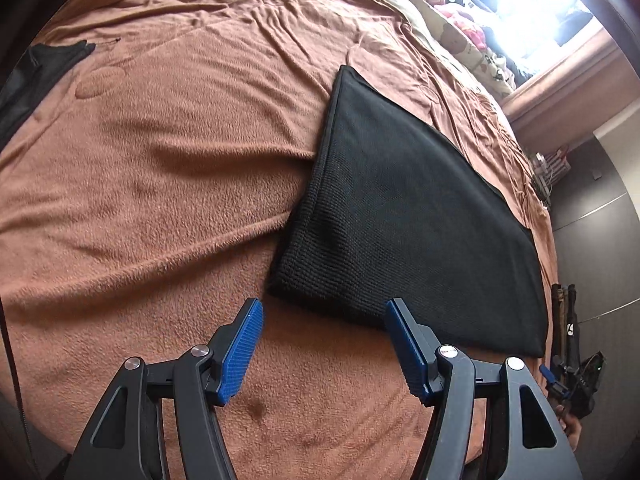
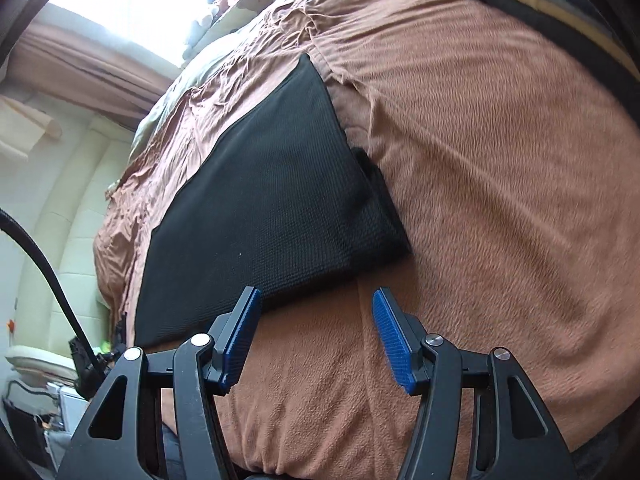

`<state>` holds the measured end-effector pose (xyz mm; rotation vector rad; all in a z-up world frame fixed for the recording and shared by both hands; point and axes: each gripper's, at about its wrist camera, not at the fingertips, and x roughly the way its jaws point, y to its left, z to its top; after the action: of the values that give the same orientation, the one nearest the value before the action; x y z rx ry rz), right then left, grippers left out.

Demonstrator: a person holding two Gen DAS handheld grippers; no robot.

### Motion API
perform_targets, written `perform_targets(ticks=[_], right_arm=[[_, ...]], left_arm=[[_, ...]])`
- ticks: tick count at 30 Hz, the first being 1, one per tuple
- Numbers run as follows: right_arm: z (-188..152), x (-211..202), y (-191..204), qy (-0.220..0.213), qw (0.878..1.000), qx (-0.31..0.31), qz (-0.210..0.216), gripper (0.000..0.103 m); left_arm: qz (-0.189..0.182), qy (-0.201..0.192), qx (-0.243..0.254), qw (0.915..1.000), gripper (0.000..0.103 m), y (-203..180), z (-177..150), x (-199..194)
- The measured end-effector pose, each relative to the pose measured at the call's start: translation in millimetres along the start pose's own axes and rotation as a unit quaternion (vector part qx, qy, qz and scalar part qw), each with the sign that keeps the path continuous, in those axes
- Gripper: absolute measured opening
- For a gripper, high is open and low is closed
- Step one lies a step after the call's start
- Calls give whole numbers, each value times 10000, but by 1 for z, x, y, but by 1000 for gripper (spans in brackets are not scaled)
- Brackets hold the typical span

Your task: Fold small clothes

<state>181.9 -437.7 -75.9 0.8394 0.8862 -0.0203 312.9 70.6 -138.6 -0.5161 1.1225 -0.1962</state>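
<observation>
Bed covered by rust-brown fleece blanket, wrinkled, fills most of both views. Black knit garment lies flat on the blanket, folded into a rough rectangle, waffle-like texture, edges neat. It sits toward the bed's side edge, the one next to the dark floor in the left wrist view. In the right wrist view a second layer of the same black cloth sticks out a little along its right side.

Left tool: jaws spread, blue ribbed pads apart, nothing between them but blanket. It hangs just off the near corner of the garment; its right-side pad overlaps the garment's near edge in the picture, contact cannot be told.

Right tool: jaws spread, blue pads apart, only blanket between them. Its left-side finger overlaps the near edge of the garment in the picture; whether it touches cannot be told.

Both tools point down at the bed at a slant.

The other tool shows small at the far right of the left wrist view, past the bed edge.

Far end of bed: floral bedding piled below a bright window. Another dark cloth lies at the bed's far left edge in the left wrist view. Black cable hangs at left in the right wrist view, by a pale wall.
</observation>
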Motion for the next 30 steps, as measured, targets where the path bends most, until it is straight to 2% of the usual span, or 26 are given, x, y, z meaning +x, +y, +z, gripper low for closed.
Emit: perform_targets(ticks=[5,8,14,16,18,20,23,24,27,30], right_arm=[[3,8,-18,-201,9977,431,487,56],[4,17,-28,-227,9963,656,508,56],[-2,23,-42,-522,9904,1069,700,56],[-2,24,-44,-655,9889,1114,733,56],[-5,25,-41,-767,9878,1129,750,53],[-3,28,-43,-849,9858,1208,795,45],[-5,27,-44,-1001,9833,1241,875,34],[-6,25,-43,-1066,9824,1195,960,34],[-14,20,-38,-1104,9839,1016,971,34],[-15,30,-39,-941,9871,1009,806,34]], left_arm=[[-330,-39,-485,9983,65,7,-3,9],[-421,-69,-720,9965,65,9,-3,14],[-362,-276,-1208,9916,63,15,-10,15],[-378,-326,-1303,9902,60,16,-8,18],[-337,-375,-1377,9892,52,18,-4,22],[-352,-425,-1483,9874,47,21,-1,24],[-307,-535,-1557,9859,32,22,-1,22],[-351,-587,-1532,9858,28,22,-2,20],[-513,-684,-1448,9858,27,20,-3,15],[-480,-569,-1445,9867,27,22,-3,19]])
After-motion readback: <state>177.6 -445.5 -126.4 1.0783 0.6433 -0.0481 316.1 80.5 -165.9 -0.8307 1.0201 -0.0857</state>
